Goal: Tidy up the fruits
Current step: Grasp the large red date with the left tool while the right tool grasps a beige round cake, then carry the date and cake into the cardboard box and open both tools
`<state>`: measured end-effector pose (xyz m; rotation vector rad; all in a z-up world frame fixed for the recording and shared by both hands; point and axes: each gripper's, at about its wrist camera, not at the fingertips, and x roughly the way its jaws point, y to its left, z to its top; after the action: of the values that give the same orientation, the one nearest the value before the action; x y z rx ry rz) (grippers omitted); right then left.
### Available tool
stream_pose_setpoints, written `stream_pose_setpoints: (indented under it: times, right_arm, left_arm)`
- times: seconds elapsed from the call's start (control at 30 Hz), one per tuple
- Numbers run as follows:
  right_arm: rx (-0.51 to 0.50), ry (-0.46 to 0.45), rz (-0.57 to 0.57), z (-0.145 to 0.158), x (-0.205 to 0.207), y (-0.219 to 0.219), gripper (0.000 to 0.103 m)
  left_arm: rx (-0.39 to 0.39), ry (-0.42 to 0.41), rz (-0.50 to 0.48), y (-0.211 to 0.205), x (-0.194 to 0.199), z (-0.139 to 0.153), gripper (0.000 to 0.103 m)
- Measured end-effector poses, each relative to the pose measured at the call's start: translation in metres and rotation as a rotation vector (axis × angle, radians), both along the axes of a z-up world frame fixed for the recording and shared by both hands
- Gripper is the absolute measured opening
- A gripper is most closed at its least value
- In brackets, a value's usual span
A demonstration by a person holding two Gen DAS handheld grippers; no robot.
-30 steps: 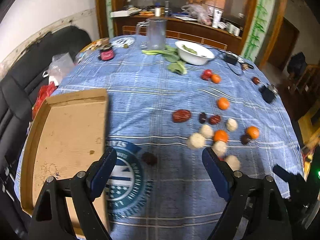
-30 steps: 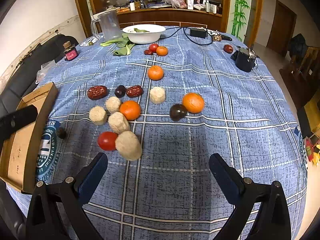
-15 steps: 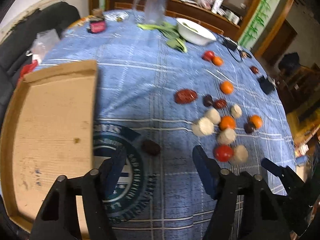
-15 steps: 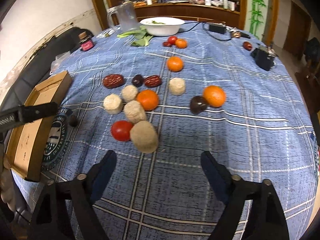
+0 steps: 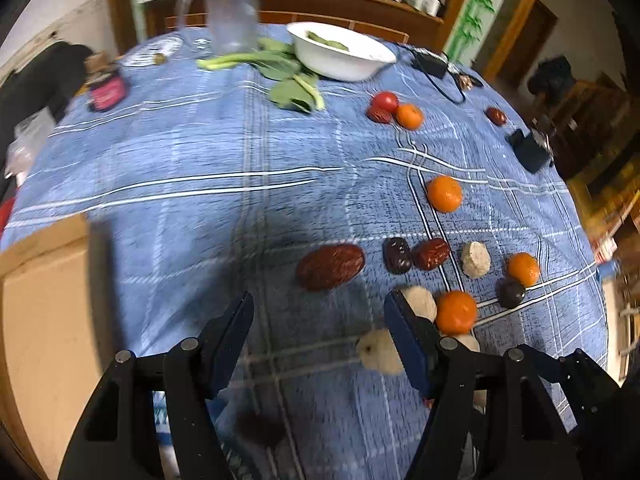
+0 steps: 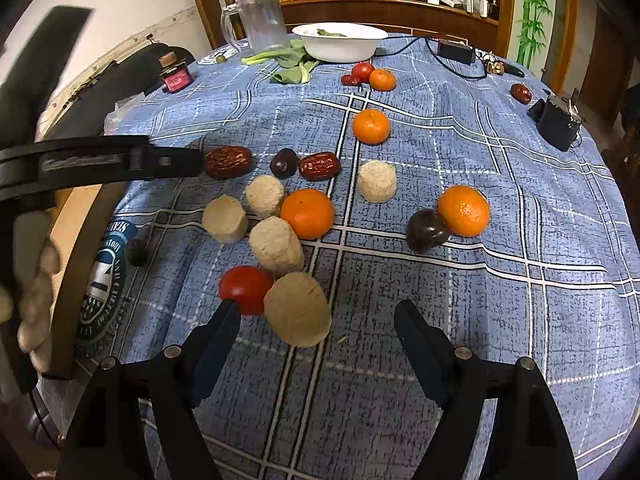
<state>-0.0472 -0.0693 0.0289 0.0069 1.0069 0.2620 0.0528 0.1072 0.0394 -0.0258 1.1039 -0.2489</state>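
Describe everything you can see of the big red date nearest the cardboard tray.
The date is a large, oblong, dark reddish-brown fruit with wrinkled, slightly glossy skin. It lies on its side on the blue checked cloth, at the left end of a row with a dark plum and a smaller date. The left tongs hover open just short of it.

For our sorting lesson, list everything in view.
oranges: 4, orange, middle to far side
tomatoes: 2, red, one near, one by bowl
dates: 4, red-brown, middle and far side
dark fruits: 3, near-black, middle and by tray
cylinder pieces: 5, beige, near cluster
bowl: 1, white, far edge
leafy greens: some, green, beside bowl
pitcher: 1, clear, far edge
jar: 1, pink label, far left
cardboard tray: 1, brown, left
tablecloth: 1, blue checked
left gripper: black, fingers open
right gripper: black, fingers open
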Motion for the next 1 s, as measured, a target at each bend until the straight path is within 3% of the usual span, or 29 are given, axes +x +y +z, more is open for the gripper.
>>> stream_pose_setpoints:
  times: [0.2, 0.23, 0.27, 0.33, 0.6, 0.7, 0.83, 0.9, 1.0]
  right_arm:
    - [-0.004, -0.016, 0.030, 0.002, 0.002, 0.007, 0.079]
    - [-0.001, -0.017, 0.036, 0.002, 0.001, 0.008, 0.077]
    - [0.000, -0.017, 0.044, 0.002, 0.000, 0.010, 0.074]
    - [-0.002, -0.016, 0.058, 0.002, -0.003, 0.013, 0.071]
    - [-0.023, -0.004, 0.092, -0.004, -0.014, 0.015, 0.066]
    - [-0.041, 0.002, 0.082, -0.008, -0.010, 0.013, 0.051]
    - [-0.066, -0.019, 0.080, -0.008, -0.004, 0.013, 0.045]
    - [-0.053, -0.014, 0.084, -0.007, -0.002, 0.013, 0.034]
    - [-0.030, 0.003, 0.070, -0.006, -0.003, 0.010, 0.034]
  left_arm:
    - [0.005, 0.012, -0.080, -0.010, 0.019, -0.016, 0.065]
    - [0.003, 0.016, -0.093, -0.012, 0.020, -0.019, 0.059]
    - [-0.002, 0.031, -0.103, -0.013, 0.021, -0.022, 0.044]
    - [0.001, 0.026, -0.111, -0.014, 0.021, -0.023, 0.035]
    - [-0.037, 0.038, -0.124, -0.013, 0.014, -0.022, 0.027]
    - [-0.042, 0.039, -0.123, -0.013, 0.008, -0.022, 0.027]
    - [-0.043, 0.042, -0.115, -0.013, 0.005, -0.023, 0.027]
    - [-0.050, 0.044, -0.108, -0.013, 0.005, -0.022, 0.027]
    - [-0.050, 0.025, -0.090, -0.010, 0.000, -0.017, 0.027]
